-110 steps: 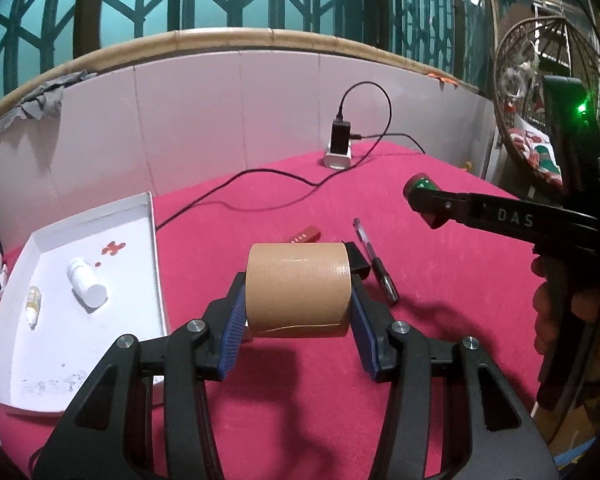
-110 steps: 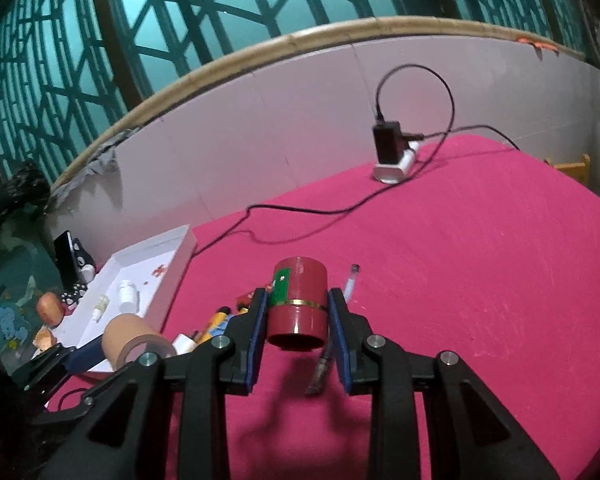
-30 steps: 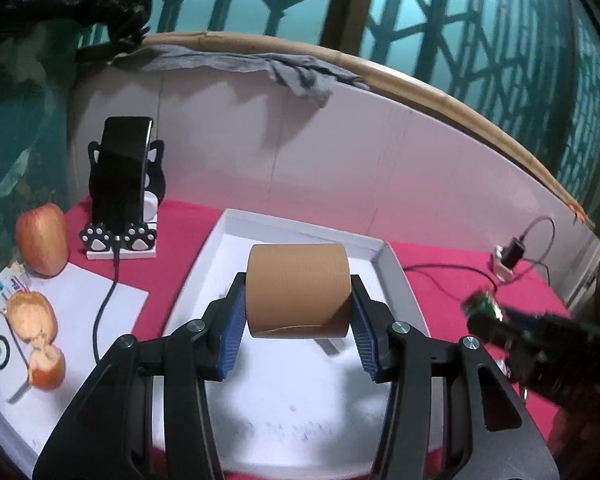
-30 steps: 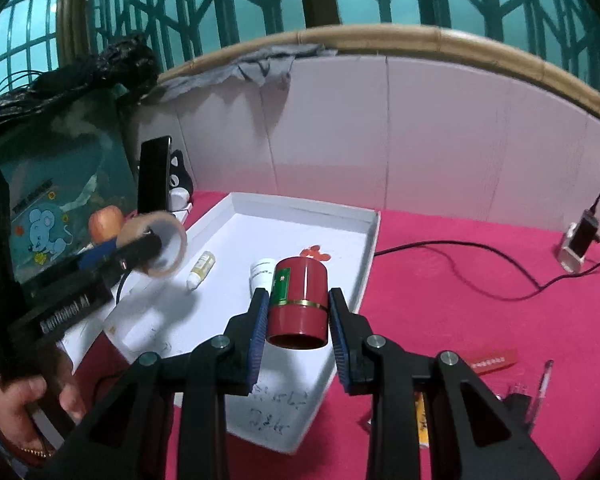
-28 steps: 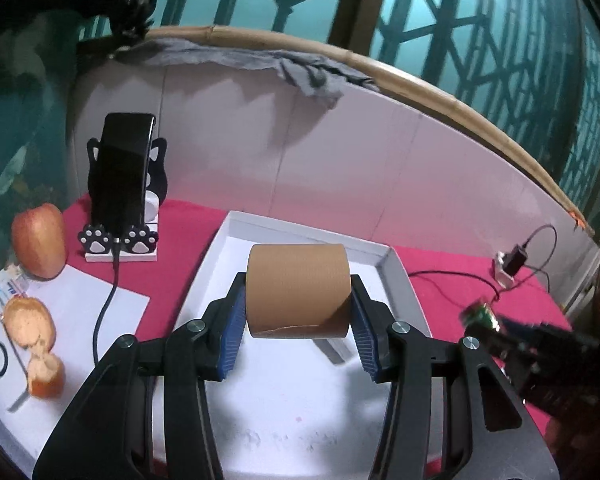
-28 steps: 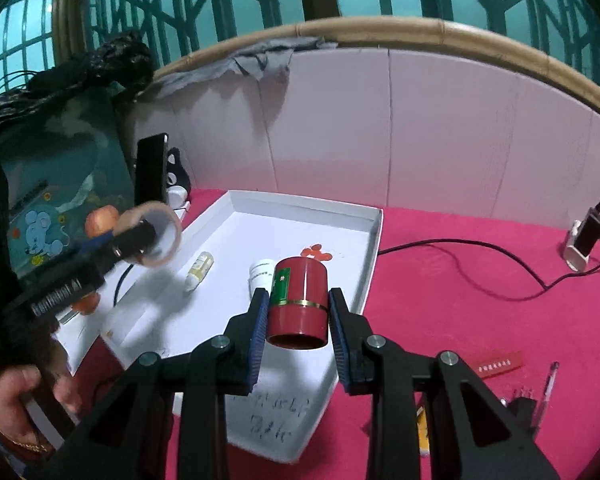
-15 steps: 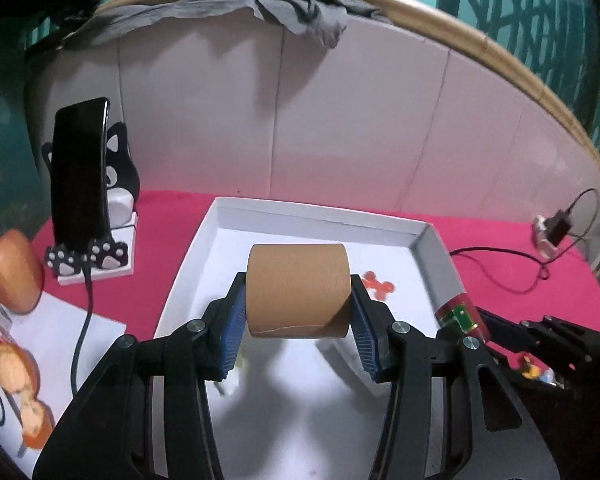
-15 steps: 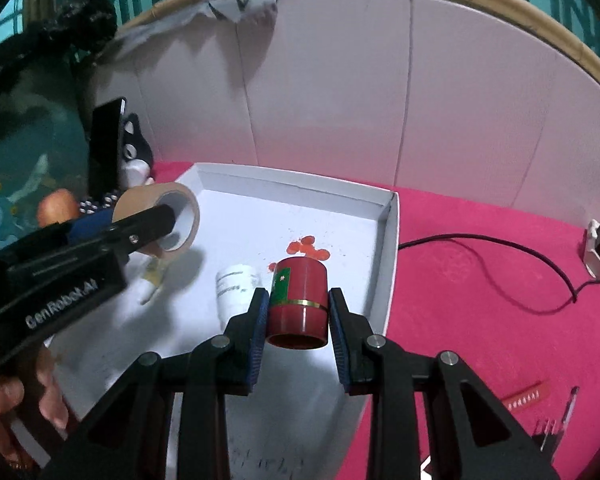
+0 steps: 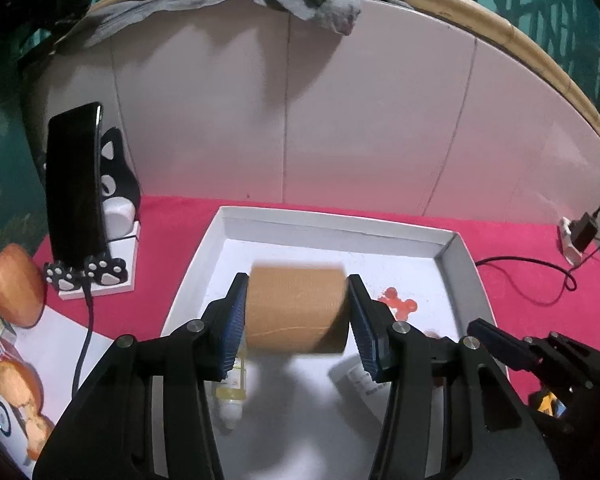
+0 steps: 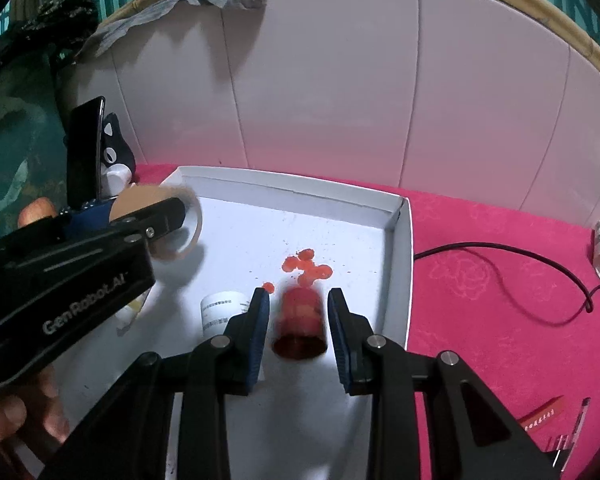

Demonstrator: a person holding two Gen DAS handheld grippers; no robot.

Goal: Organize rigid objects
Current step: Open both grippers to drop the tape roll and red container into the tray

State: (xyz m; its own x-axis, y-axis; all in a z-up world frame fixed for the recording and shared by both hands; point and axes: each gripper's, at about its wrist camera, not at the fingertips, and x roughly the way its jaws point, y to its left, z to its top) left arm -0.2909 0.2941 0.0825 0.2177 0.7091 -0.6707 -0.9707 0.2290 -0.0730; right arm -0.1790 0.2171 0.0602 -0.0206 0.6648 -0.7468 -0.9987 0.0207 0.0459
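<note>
1. Since about four seconds back, both hands have swung from the open pink tablecloth (image 10: 480, 280) over to the shallow white cardboard tray (image 9: 332, 232); both things now hang over the tray floor
2. Left gripper (image 9: 296, 282): its jaws are opening. The fat roll of brown packing tape (image 9: 296, 312) sits between the blue pads (image 9: 234, 320), but it's blurred and I can see a sliver of gap on each side, so I'd say it's let go and dropping, not held
3. Right gripper (image 10: 299, 300): jaws parted, with the small dark red cylindrical tin (image 10: 300, 320) between them, smeared with blur and clear of both pads. Looks released too, just above the tray near its right wall
4. Step in hand, as I read it: the drop-off into the tray, both at once
5. Already lying in there: a white pill bottle (image 10: 220, 312) just left of the tin, a little yellowish dropper bottle (image 9: 232, 392) below the tape, and a red splotch (image 10: 306, 268) on the floor
6. Next move, my guess: back both grippers up and out without clipping what just landed, since the tape could roll. Then head for the pen (image 10: 576, 428) and bits over on the cloth
</note>
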